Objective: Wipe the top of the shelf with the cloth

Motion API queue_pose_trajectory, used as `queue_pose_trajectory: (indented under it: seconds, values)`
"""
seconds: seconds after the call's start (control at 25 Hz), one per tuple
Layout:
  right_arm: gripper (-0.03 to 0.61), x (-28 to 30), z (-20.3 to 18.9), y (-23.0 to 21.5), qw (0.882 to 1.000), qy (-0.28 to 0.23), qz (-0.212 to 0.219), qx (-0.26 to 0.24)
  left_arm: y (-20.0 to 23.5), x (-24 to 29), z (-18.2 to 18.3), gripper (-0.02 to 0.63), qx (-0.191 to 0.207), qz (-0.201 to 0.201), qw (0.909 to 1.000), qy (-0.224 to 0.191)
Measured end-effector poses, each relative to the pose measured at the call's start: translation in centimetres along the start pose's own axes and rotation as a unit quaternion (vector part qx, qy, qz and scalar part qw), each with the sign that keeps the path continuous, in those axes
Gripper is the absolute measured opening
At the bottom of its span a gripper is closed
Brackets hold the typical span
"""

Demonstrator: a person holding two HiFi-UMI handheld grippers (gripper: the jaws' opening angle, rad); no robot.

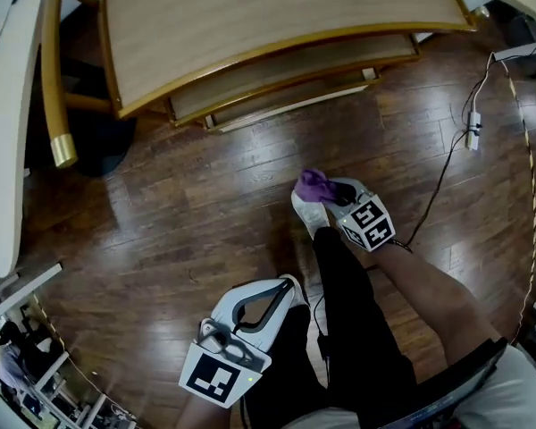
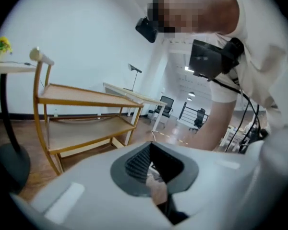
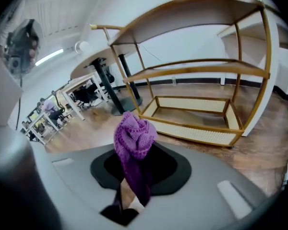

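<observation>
Our right gripper [image 1: 326, 195] is clamped on the purple knitted cloth [image 3: 133, 139], well short of the shelf top [image 1: 277, 16]. Looks soft, light, floppy, so we'd pinch a bunched fold; left gripper [image 1: 284, 290] is closed, empty

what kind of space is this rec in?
Likely an open-plan office or lab: dark wood-plank floor, office chairs and a white desk in the background, plus a three-tier wooden shelf.
</observation>
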State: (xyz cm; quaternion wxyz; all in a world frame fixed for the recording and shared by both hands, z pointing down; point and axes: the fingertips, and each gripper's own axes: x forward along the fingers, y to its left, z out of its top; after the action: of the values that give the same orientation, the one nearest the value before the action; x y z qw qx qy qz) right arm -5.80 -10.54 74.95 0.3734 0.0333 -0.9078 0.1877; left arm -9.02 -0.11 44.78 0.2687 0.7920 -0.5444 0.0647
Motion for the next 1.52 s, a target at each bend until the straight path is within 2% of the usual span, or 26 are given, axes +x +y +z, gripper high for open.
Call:
queue_pose_trajectory:
  seconds: [0.12, 0.24, 0.32, 0.44, 0.52, 0.84, 1.12, 1.32, 1.52]
  values:
    - [0.091, -7.8, 2.5, 5.2, 1.000, -0.020, 0.007, -0.009, -2.6, -4.6, 2.5, 0.020, 0.010, 0.014, 0.9997, -0.018]
    - [0.091, -15.7, 5.3, 7.7, 0.998, -0.062, -0.020, -0.014, -5.4, -8.1, 4.4, 0.020, 0.049, 0.020, 0.9979, -0.036]
    - [0.091, -21.3, 6.1, 9.8, 0.995, -0.086, -0.044, 0.002, -7.8, -10.7, 5.1, 0.020, 0.062, 0.021, 0.9972, -0.035]
    - [0.091, -29.5, 6.3, 13.6, 0.990, -0.117, -0.073, 0.036, -11.3, -14.6, 5.5, 0.020, 0.055, 0.017, 0.9980, -0.027]
    - [0.091, -34.2, 7.3, 15.5, 0.985, -0.143, -0.083, 0.046, -13.5, -16.0, 6.9, 0.021, 0.057, 0.013, 0.9976, -0.037]
    - [0.091, -49.5, 8.8, 22.4, 0.973, -0.212, -0.086, 0.032, -24.4, -19.7, 10.8, 0.020, 0.045, 0.001, 0.9966, -0.069]
    - [0.091, -58.6, 5.4, 24.7, 0.964, -0.254, -0.085, 0.000, -33.6, -20.6, 10.1, 0.020, 0.080, 0.033, 0.9925, -0.086]
    - [0.091, -65.6, 0.5, 26.6, 0.956, -0.274, -0.103, -0.006, -41.1, -20.3, 8.8, 0.020, 0.102, 0.017, 0.9906, -0.089]
    - [0.092, -71.5, -3.0, 27.8, 0.951, -0.289, -0.113, -0.003, -46.7, -20.1, 8.0, 0.021, 0.105, 0.009, 0.9896, -0.098]
